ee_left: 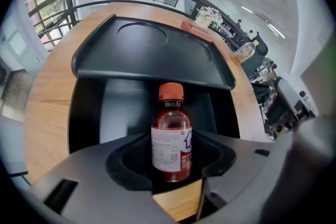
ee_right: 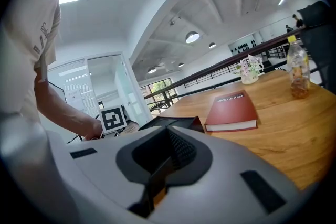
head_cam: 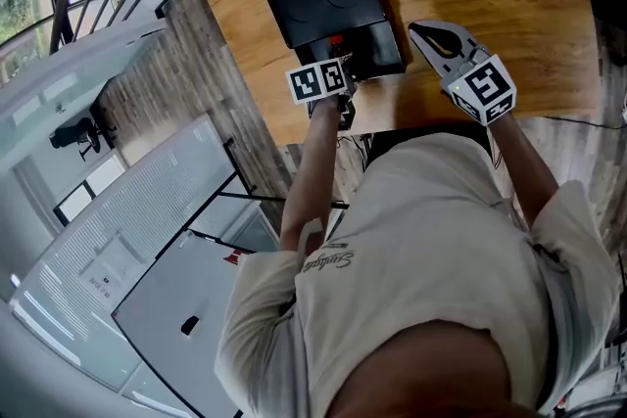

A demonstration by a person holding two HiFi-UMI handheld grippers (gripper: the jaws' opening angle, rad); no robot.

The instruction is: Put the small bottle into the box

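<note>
A small brown bottle [ee_left: 171, 139] with an orange-red cap and a white label stands upright between the jaws of my left gripper [ee_left: 171, 168], which is shut on it. Just beyond it lies the open black box [ee_left: 121, 107], its lid [ee_left: 152, 52] tilted back. In the head view the left gripper [head_cam: 339, 64] is at the box's [head_cam: 377, 44] near edge, and the bottle's red cap [head_cam: 336, 42] shows there. My right gripper [head_cam: 431, 36] hovers to the right of the box, shut with nothing in it [ee_right: 160, 168].
A red book [ee_right: 231, 110] lies on the wooden table [head_cam: 509, 5] beyond the box. Farther back stand a clear plastic bottle [ee_right: 298, 71] and a flower pot [ee_right: 249, 70]. The table's near edge runs just under both grippers.
</note>
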